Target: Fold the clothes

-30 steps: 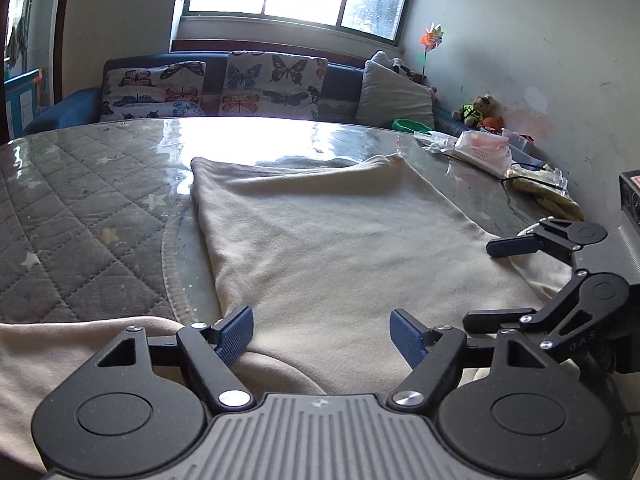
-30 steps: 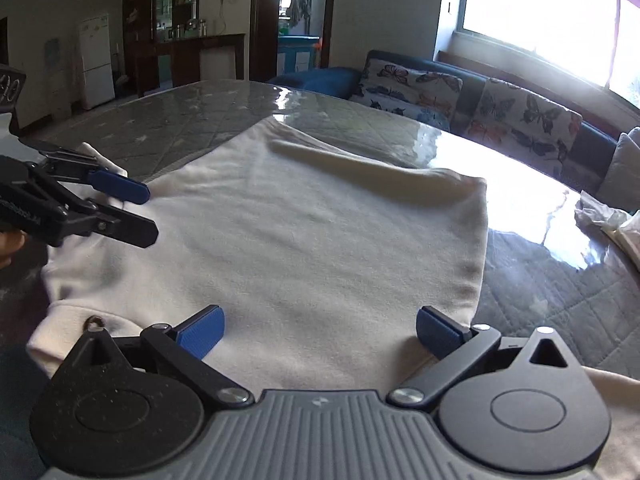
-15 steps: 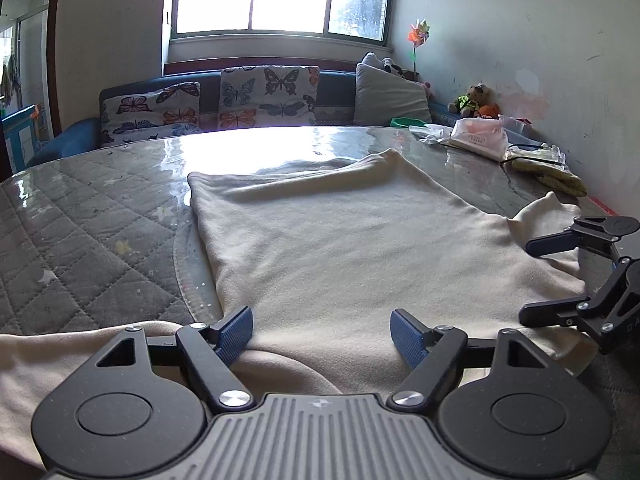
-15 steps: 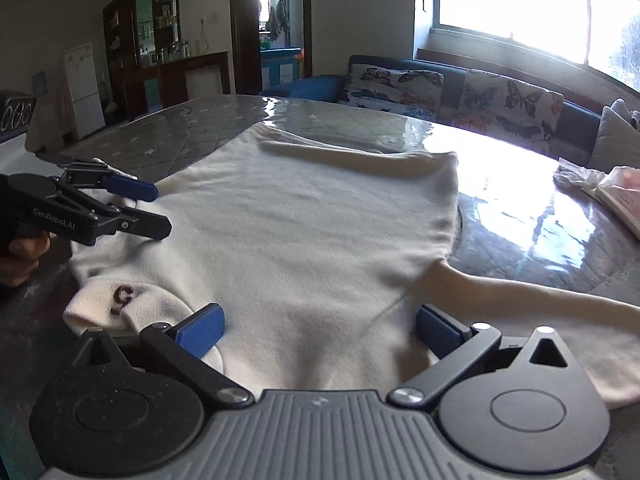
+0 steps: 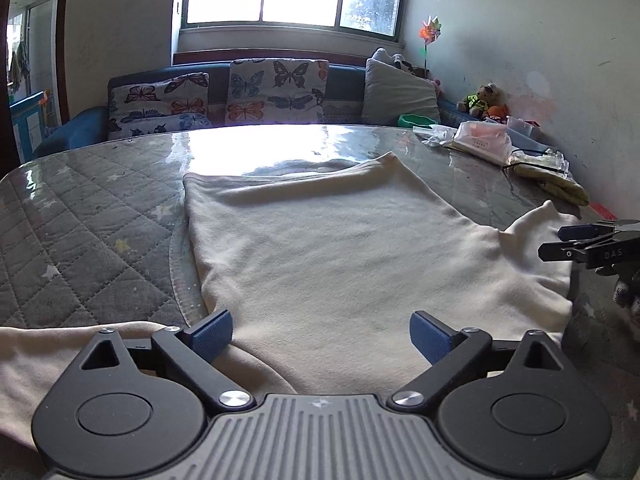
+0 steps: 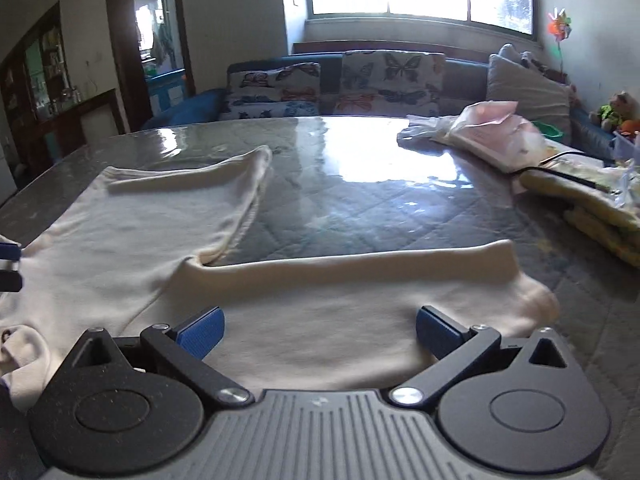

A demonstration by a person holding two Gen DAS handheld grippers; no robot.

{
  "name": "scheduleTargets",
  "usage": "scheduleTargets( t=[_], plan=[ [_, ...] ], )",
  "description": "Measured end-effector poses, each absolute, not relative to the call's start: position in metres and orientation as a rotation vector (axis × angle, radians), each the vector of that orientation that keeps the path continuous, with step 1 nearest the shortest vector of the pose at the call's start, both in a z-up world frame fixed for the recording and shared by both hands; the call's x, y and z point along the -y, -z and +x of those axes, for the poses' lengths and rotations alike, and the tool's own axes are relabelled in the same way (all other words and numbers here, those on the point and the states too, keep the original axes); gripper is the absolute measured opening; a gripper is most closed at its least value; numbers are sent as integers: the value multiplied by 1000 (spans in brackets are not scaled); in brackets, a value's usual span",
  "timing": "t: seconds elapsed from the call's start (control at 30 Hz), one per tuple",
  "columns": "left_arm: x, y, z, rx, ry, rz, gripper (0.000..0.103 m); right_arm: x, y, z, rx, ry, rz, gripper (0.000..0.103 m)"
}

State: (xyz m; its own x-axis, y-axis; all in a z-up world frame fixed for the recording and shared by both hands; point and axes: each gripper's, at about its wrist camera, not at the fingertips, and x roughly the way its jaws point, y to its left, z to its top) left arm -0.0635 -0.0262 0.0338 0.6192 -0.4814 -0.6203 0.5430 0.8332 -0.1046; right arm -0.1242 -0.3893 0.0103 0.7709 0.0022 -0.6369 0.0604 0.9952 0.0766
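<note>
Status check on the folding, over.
Left tool and right tool open, empty. Cream sweater flat on table, sleeve outstretched. Bags far side.

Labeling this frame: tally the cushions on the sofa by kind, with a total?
Butterfly-print cushions: 2
Plain grey cushions: 1
Total: 3
</note>
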Motion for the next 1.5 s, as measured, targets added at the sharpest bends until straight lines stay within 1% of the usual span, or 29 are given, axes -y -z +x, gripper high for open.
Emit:
scheduleTargets(
  t=[0.1,0.23,0.47,0.9,1.5],
  plan=[
    [31,-38,-67,-698,586,76,103,398,-13,-124,-671,67,102,103],
    [42,-40,-72,-719,589,54,103,409,-5,-123,-683,125,114,103],
    [61,-28,-71,-799,518,54,103,404,0,-123,-686,159,64,103],
    [89,-22,-75,-829,392,189,103,405,1,-124,-681,156,66,103],
    [93,-22,-73,-839,362,189,103,406,1,-125,-680,154,71,103]
  ],
)
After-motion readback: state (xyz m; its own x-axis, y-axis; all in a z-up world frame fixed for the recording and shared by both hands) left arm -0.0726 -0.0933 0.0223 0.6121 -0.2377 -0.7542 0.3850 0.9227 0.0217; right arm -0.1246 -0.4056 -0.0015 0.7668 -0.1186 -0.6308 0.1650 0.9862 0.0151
